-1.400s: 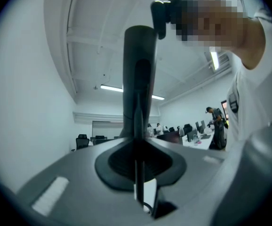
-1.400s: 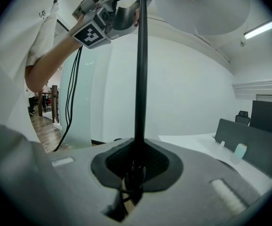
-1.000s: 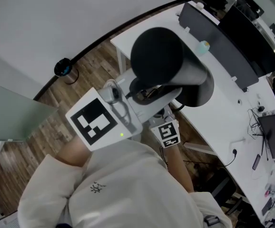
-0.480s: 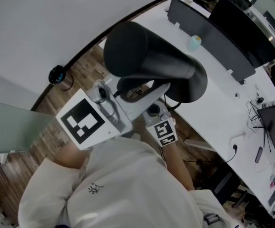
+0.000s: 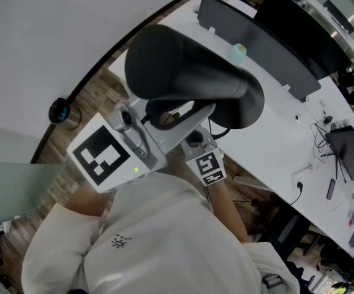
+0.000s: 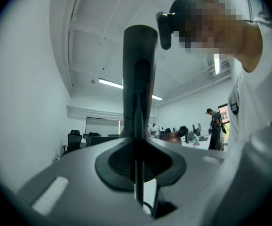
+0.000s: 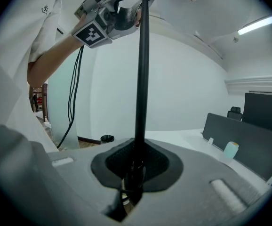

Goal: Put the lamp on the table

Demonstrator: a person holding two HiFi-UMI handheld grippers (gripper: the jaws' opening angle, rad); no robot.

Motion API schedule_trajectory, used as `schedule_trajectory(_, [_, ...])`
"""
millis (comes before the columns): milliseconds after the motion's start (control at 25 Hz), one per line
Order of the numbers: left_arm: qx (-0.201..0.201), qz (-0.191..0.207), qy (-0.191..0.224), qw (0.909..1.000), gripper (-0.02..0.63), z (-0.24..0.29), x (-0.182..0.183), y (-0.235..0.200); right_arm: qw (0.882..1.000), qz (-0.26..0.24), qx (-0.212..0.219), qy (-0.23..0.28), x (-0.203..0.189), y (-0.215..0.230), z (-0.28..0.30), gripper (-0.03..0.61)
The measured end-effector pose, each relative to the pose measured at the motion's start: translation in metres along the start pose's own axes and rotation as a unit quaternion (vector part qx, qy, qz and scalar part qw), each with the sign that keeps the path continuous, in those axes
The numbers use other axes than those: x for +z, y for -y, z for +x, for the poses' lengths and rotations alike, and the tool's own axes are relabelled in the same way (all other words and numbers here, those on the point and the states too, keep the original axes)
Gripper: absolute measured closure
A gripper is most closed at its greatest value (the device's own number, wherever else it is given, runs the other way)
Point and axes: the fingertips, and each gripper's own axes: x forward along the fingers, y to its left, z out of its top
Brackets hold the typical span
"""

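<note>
Left gripper (image 6: 137, 175) and right gripper (image 7: 134, 175) both clamp the lamp (image 5: 183, 66) by its pole; keep it upright and lower squarely onto the table (image 5: 275, 146).

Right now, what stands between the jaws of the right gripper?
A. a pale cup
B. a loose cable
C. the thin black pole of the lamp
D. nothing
C: in the right gripper view, the lamp's pole rises straight up from between the jaws of the right gripper.

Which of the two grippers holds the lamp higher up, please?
The left gripper: it clamps the lamp just under the black shade; the right gripper clamps the pole lower down.
</note>
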Motion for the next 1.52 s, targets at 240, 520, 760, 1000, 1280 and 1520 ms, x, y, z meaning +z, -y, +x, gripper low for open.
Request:
schedule_trajectory(240, [-0.032, 0.001, -0.005, 0.9995, 0.568, 0.021, -0.004, -0.045, 0.999, 0.014, -0.028, -0.004, 0.004, 0.039, 0.035, 0.538])
schedule_trajectory(520, [-0.065, 0.003, -0.020, 0.9977, 0.568, 0.040, -0.011, -0.096, 0.998, 0.034, -0.053, -0.007, 0.010, 0.077, 0.078, 0.538])
schedule_trajectory(760, [-0.093, -0.004, -0.030, 0.9952, 0.568, 0.055, -0.017, -0.141, 0.995, 0.059, -0.083, -0.012, 0.011, 0.110, 0.111, 0.538])
schedule_trajectory(1000, [-0.136, 0.009, -0.042, 0.9897, 0.568, 0.069, -0.030, -0.177, 0.990, 0.076, -0.117, -0.022, 0.008, 0.144, 0.147, 0.538])
schedule_trajectory(1280, [-0.190, 0.017, -0.052, 0.9802, 0.568, 0.074, -0.044, -0.210, 0.982, 0.100, -0.155, -0.034, 0.004, 0.169, 0.184, 0.538])
schedule_trajectory(1520, [-0.221, 0.017, -0.057, 0.9734, 0.568, 0.076, -0.063, -0.231, 0.975, 0.118, -0.182, -0.050, -0.011, 0.183, 0.204, 0.538])
